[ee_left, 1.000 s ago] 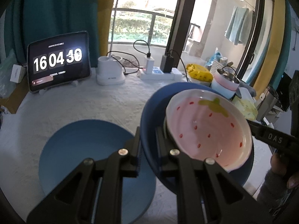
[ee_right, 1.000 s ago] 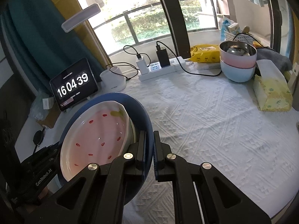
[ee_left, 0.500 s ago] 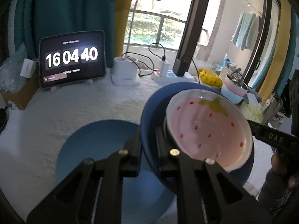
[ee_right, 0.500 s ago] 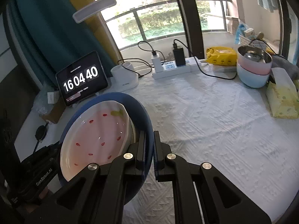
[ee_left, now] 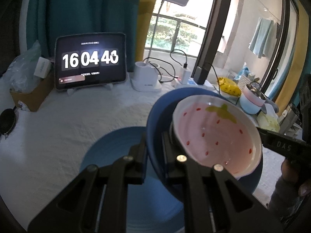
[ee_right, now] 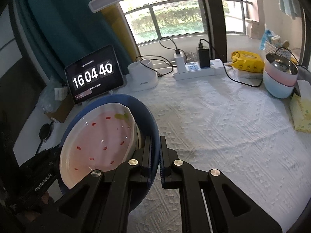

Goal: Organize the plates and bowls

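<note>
While both claws pinch opposite rims of the dark blue bowl (ee_left: 155, 116), the left claw (ee_left: 154, 147) and right claw (ee_right: 155, 151) each clamped tight, it hangs tilted with the strawberry bowl (ee_left: 215, 136) inside, above a blue plate (ee_left: 116, 151) on the tabletop (ee_right: 223, 116).

plate (ee_left: 155, 116): blue | bowl (ee_left: 215, 134): pink (red specks, green leaf)
</note>
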A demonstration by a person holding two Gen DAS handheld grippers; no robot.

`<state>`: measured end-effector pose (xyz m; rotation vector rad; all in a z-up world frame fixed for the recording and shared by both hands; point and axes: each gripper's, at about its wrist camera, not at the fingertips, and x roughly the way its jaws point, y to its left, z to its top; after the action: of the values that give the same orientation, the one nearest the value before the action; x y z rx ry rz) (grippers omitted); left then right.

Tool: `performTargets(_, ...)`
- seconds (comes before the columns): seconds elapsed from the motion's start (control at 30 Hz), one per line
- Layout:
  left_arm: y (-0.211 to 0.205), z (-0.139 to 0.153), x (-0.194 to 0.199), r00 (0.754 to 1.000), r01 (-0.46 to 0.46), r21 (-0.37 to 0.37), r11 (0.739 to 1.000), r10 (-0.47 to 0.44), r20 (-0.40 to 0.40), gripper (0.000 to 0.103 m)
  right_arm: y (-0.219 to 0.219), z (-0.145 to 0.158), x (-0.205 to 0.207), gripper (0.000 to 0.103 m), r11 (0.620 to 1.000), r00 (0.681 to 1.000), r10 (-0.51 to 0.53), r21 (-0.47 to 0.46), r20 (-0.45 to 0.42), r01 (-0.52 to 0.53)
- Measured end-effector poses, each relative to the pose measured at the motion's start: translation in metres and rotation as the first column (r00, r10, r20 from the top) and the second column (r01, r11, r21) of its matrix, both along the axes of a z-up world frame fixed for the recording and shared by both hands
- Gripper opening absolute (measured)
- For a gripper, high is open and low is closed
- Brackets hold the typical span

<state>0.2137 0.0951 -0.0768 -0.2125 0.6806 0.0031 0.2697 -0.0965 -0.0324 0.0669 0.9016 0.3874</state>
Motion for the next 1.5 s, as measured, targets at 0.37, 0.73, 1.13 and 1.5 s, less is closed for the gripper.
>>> performTargets(0.37, 0.026, -0.006, -0.002, 0.999, -0.052, -0.005, 0.999, 0.052, -0.009, 0.011, 0.031, -0.01, 0.01, 0.008, 0.999, 0.998, 0.047, -0.004, -0.031, -0.047)
performTargets(0.73, 0.048, -0.017, -0.003, 0.995, -0.097, -0.01, 0.995, 0.097, -0.036, 0.011, 0.056, -0.026, 0.017, 0.009, 0.996, 0.994, 0.084, -0.012, -0.07, -0.086)
performTargets(1.13, 0.048, -0.019, 0.001, 0.994, -0.099, 0.032, 0.995, 0.101, -0.047, 0.012, 0.063, -0.034, 0.023, 0.011, 0.996, 0.991, 0.088, -0.012, -0.104, -0.089)
performTargets(1.5, 0.043, -0.021, -0.002, 0.995, -0.091, 0.08, 0.993, 0.093, -0.026, 0.013, 0.063, -0.033, 0.018, 0.011, 0.996, 0.995, 0.078, -0.041, -0.067, -0.081)
